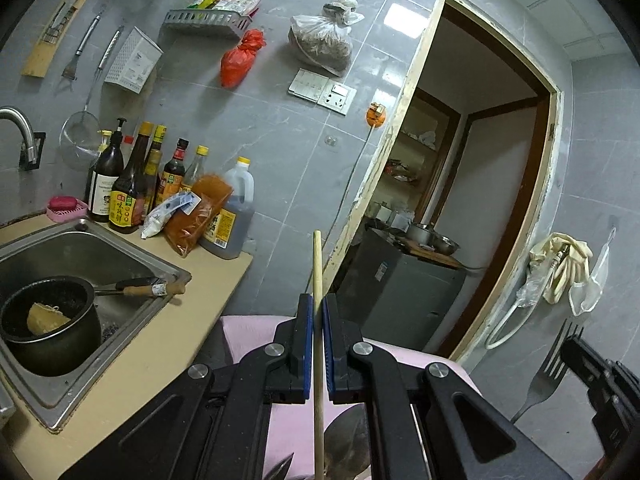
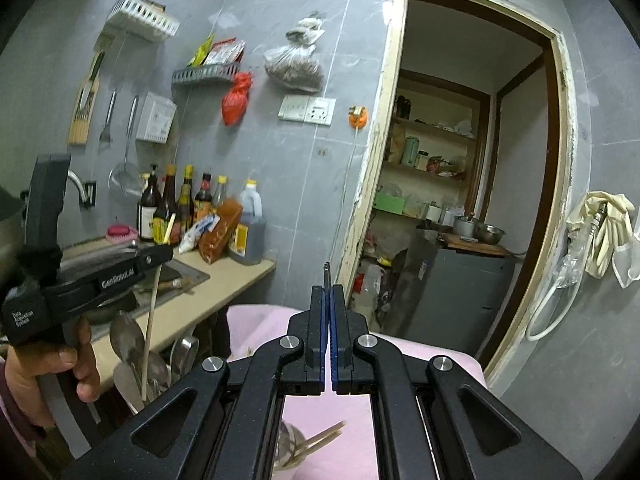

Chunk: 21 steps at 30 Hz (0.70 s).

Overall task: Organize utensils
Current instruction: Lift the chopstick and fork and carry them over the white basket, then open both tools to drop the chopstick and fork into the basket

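My left gripper [image 1: 317,300] is shut on a wooden chopstick [image 1: 317,256] that stands upright between its blue pads, above a pink-covered surface [image 1: 248,332]. In the right wrist view the left gripper [image 2: 166,250] is at the left, and the chopstick [image 2: 152,312] hangs down from it over several metal spoons [image 2: 127,338]. My right gripper [image 2: 327,292] is shut on a metal fork [image 2: 327,270], seen edge-on with its tines up. The left wrist view shows that fork [image 1: 548,376] at the lower right, held by the right gripper [image 1: 570,350]. A glass jar [image 2: 290,450] holding chopsticks shows below the right gripper.
A steel sink [image 1: 120,248] with a black pot [image 1: 52,332] lies to the left, with sauce bottles [image 1: 132,184] lined along the wall behind it. Utensils hang on the grey tiled wall [image 1: 80,44]. An open doorway [image 2: 460,184] is to the right, with a grey cabinet [image 2: 460,292] inside.
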### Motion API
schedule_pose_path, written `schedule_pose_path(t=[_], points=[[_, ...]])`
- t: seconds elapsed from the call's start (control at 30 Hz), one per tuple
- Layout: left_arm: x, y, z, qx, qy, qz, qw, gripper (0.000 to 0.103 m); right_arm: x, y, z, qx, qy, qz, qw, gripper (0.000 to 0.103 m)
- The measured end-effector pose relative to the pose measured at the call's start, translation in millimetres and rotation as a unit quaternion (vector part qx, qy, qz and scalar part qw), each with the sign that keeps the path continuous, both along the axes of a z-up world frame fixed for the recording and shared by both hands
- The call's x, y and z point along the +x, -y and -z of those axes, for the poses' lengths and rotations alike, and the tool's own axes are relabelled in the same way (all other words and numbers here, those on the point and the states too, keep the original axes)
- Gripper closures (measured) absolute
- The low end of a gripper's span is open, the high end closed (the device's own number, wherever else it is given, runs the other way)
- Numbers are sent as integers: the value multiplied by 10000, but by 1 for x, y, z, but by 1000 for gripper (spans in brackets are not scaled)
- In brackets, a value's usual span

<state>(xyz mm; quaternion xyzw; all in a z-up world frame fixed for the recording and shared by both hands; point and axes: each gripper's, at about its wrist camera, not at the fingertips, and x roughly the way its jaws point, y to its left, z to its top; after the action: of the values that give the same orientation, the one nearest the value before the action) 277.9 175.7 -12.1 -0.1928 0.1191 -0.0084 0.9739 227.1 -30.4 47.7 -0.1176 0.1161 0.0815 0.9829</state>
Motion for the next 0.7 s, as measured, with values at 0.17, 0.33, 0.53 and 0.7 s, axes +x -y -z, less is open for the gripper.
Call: schedule_pose_path(t=[0.17,0.33,0.53,0.7], points=[[-7,12,7,294,173,-77,9994,98,2,-12,15,-240,-91,-43,9997,101],[-19,28,13,762,406,-113,9962,98,2,-18,28,-394,-206,-100,9990,101],[-29,33,22,867,335,-43,9957,98,4,-13,33,-252,-374,-146,9989,101],[-36,33,26,956,159,49,9953,97,7,-4,41,-54,-572,-144,9982,101]])
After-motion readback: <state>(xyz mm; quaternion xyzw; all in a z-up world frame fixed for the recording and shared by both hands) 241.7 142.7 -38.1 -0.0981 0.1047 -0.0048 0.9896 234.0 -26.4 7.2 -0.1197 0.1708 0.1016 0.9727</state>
